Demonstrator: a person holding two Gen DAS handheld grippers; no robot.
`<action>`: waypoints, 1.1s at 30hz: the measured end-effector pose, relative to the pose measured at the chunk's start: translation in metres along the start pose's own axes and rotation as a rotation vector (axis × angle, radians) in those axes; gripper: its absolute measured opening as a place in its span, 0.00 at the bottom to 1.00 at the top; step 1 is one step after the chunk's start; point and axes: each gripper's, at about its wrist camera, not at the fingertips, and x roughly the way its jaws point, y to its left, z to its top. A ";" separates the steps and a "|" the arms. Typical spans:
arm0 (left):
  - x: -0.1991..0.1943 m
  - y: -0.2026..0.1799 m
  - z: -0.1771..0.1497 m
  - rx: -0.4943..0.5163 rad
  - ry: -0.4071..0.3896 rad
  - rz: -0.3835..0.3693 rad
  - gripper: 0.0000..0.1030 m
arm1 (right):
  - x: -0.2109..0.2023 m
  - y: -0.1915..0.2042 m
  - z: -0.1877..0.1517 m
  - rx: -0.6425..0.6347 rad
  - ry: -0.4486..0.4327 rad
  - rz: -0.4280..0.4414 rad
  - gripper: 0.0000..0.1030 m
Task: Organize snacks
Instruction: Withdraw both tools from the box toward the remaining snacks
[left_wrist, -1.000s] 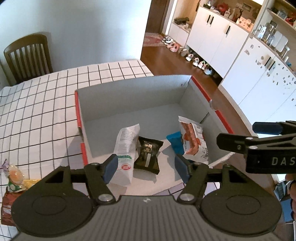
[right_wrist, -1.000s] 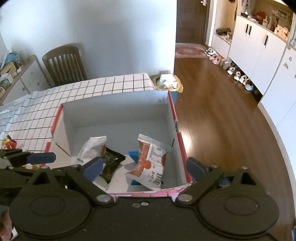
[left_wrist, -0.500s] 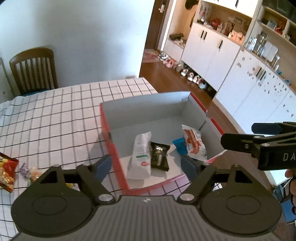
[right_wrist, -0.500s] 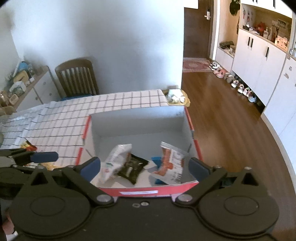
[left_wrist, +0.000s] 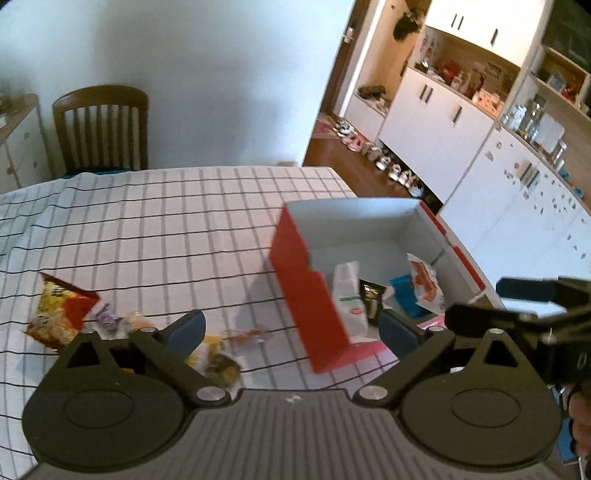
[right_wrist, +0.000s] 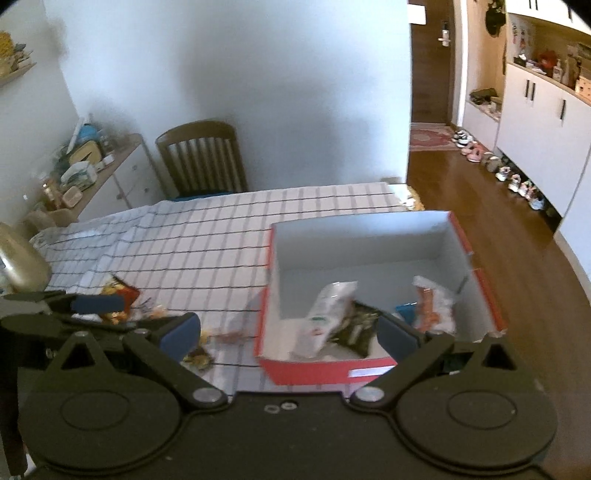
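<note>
Tongs (left_wrist: 291, 326) hide blurred wrappers (left_wrist: 218, 360) beside red box (left_wrist: 310, 295).

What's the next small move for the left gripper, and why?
Probably swing the left gripper, whose jaws have just been opening and hold nothing, down-left onto the yellow-and-red snack bag. It and the small wrapped sweets lie loose on the checked tablecloth, while four packets already sit in the red box.
</note>
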 end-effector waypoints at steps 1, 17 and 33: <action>-0.002 0.007 0.000 -0.004 -0.002 0.005 0.98 | 0.001 0.007 -0.002 -0.003 0.003 0.004 0.99; -0.008 0.141 -0.003 -0.027 0.021 0.098 0.98 | 0.043 0.085 -0.029 0.036 0.071 0.033 0.97; 0.053 0.241 0.012 -0.070 0.155 0.193 0.98 | 0.122 0.174 -0.033 0.043 0.208 0.056 0.96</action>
